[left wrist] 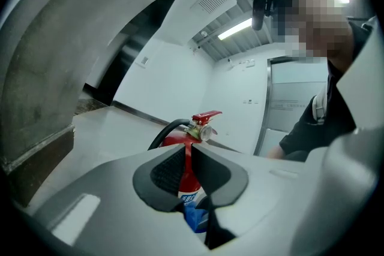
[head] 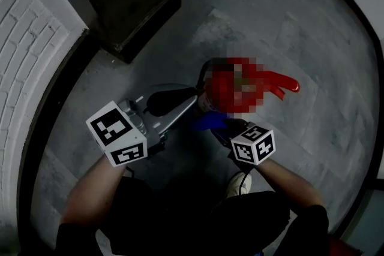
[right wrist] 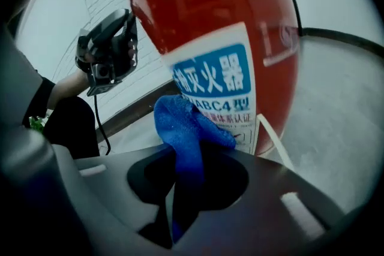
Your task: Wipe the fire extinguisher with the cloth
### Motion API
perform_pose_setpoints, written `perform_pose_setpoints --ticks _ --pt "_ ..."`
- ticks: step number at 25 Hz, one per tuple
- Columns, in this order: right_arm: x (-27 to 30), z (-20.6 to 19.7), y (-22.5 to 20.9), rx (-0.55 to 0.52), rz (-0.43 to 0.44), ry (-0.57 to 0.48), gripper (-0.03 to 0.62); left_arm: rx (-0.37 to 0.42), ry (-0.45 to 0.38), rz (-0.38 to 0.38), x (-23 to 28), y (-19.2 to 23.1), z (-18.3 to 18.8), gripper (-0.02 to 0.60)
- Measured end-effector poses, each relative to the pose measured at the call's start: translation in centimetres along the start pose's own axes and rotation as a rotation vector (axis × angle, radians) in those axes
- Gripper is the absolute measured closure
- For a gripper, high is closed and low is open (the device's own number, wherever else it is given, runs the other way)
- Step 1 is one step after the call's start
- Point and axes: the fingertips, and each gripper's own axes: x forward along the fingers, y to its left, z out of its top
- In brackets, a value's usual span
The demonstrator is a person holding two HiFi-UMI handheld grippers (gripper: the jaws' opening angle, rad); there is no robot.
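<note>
right gripper (right wrist: 186,171) clamped on blue cloth (right wrist: 186,126), pressed at fire extinguisher (right wrist: 204,3) label; left gripper (left wrist: 188,162) closed, empty; extinguisher on grey concrete floor (head: 288,15); white brick wall (head: 24,57) to its left

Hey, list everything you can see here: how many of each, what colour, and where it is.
fire extinguisher: one, red with a blue and white label, standing on the floor in front of the person
hose: one, black, curving off the extinguisher's top
cloth: one, blue, by the label low on the extinguisher
floor: grey, all round
brick wall: white, at the left
column base: one, dark, beyond the extinguisher
left hand-held gripper: one, grey, jaws nearly together on nothing, aimed at the extinguisher
right hand-held gripper: one, grey, shut on the cloth
forearms: two, one behind each gripper
</note>
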Motion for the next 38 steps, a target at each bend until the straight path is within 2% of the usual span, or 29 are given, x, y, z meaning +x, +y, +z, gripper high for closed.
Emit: perform_pose_setpoints --ticks 4,9,12,14,17,22,29,34,38 --pt "2.0 -1.5 -1.1 0.088 -0.006 -0.018 0.528 -0.008 0.01 0.006 -0.3 0.3 -0.3 0.55" --pt "4.1 -3.2 -2.4 0.074 -0.052 -0.057 0.528 -0.022 0.02 0.008 -0.6 0.8 -0.8 0.55" --pt "5.5 -4.3 -3.2 0.139 -0.039 -0.072 0.528 -0.035 0.025 0.015 -0.7 1.3 -1.1 0.551" --pt "6.4 -4.8 -3.8 0.145 -0.044 -0.072 0.528 -0.042 0.035 0.022 -0.8 1.6 -1.4 0.551" --pt "7.6 -5.6 -4.4 0.115 -0.064 -0.045 0.528 -0.05 0.047 0.029 -1.0 1.8 -1.8 0.55" --pt "9.5 -7.3 -5.7 0.162 -0.088 -0.007 0.528 -0.048 0.053 0.027 -1.3 1.7 -1.9 0.549" --pt "10.9 -9.2 -7.2 0.099 -0.142 0.067 0.528 -0.052 0.063 0.034 -2.0 1.7 -2.1 0.551" --pt "11.3 -10.7 -8.6 0.157 -0.168 0.107 0.528 -0.045 0.062 0.025 -2.4 1.4 -1.9 0.55" --pt "11.1 -11.5 -8.6 0.169 -0.145 0.136 0.528 -0.042 0.059 0.025 -2.6 1.4 -1.8 0.55"
